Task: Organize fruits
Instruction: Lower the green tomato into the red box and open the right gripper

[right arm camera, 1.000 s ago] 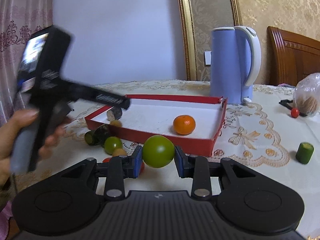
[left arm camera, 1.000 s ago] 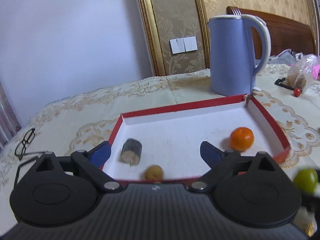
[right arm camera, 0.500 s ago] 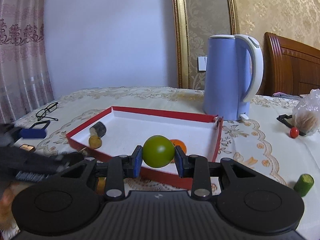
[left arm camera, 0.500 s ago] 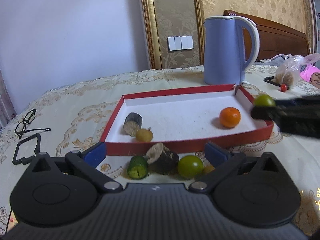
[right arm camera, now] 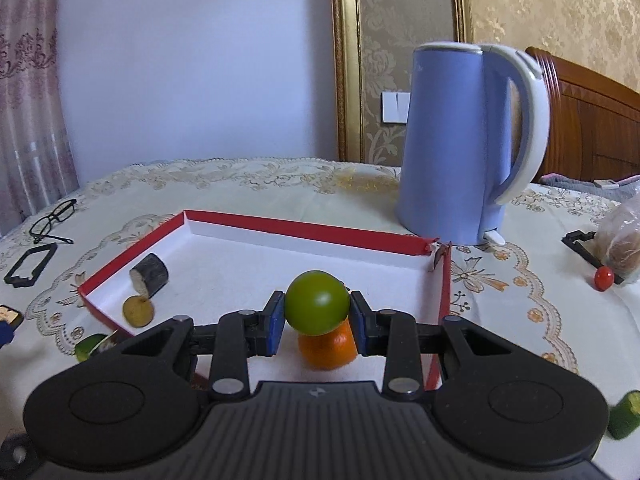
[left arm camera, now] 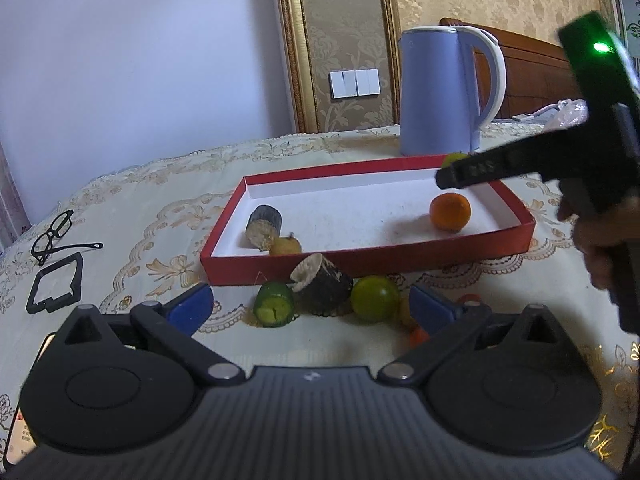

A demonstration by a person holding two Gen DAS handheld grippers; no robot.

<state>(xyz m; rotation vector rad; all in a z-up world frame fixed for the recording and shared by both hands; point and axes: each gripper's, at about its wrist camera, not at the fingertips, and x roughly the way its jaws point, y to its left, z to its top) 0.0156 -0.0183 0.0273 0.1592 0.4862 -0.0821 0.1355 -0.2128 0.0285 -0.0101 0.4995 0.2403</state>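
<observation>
A red box (left arm camera: 516, 236) (right arm camera: 304, 229) with a white floor lies on the table. Inside it are an orange (left arm camera: 449, 212) (right arm camera: 328, 350), a dark stub (left arm camera: 263, 226) (right arm camera: 149, 275) and a small yellow fruit (left arm camera: 285, 245) (right arm camera: 138, 311). My right gripper (right arm camera: 316, 322) is shut on a green fruit (right arm camera: 316, 307) (left arm camera: 454, 157) and holds it over the box, above the orange. My left gripper (left arm camera: 310, 309) stands open, low in front of the box. Between its fingers lie a cut green piece (left arm camera: 275, 309), a dark stub (left arm camera: 322, 289) and a green fruit (left arm camera: 375, 298), untouched.
A blue kettle (left arm camera: 448, 92) (right arm camera: 468, 144) stands behind the box. Glasses (left arm camera: 54, 235) (right arm camera: 54, 219) and a black frame (left arm camera: 56, 283) lie at the left. A red berry (right arm camera: 603, 278), a plastic bag (right arm camera: 622, 248) and a green piece (right arm camera: 626, 420) are at the right. Small orange-red bits (left arm camera: 419, 335) sit by my left gripper.
My right gripper carried the green fruit forward from outside the box to above the orange. My left gripper drew back out of the box to the fruits in front of it.
</observation>
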